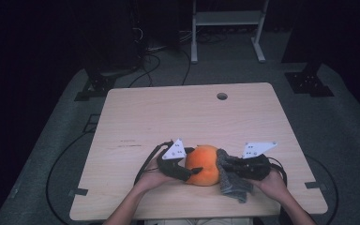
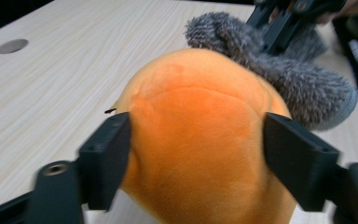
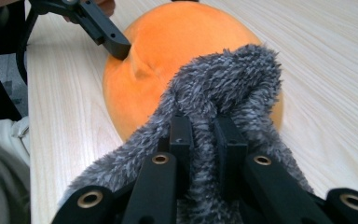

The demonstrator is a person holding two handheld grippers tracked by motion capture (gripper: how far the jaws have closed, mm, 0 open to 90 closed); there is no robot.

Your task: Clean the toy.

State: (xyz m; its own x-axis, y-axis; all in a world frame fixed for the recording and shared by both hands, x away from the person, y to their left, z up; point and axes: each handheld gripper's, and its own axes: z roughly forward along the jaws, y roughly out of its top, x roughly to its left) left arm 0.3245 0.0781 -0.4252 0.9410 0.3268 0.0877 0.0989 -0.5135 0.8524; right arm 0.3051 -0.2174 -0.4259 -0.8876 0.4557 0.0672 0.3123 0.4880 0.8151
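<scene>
The jaws of the left gripper [image 2: 196, 154] stand on either side of the orange plush toy [image 2: 200, 140], one black jaw at each flank; the left-hand jaw in the left gripper view touches the plush, and the right-hand jaw sits right at its edge, though whether it presses there cannot be told. In the right gripper view, one of these jaws dents the orange surface at its upper left. The jaws of the right gripper [image 3: 204, 140] are drawn close together and pinch a fold of the grey fuzzy sock [image 3: 223, 88], whose pile bulges above and around the two black jaws. The orange plush toy [image 1: 202, 165] lies on the light wooden table [image 1: 183, 117] near the person's edge, between the two grippers. The grey fuzzy sock [image 1: 228, 176] rests against the right side of the toy and partly over it, with its lower end trailing on the table toward the person. The left gripper [image 1: 183, 169] is held by the left hand [image 1: 152, 177] at the toy's left side; the right gripper [image 1: 236, 171] is held by the right hand [image 1: 273, 182] just right of the sock. A round cable hole [image 1: 222, 96] sits near the far edge of the table, well apart from the work.
</scene>
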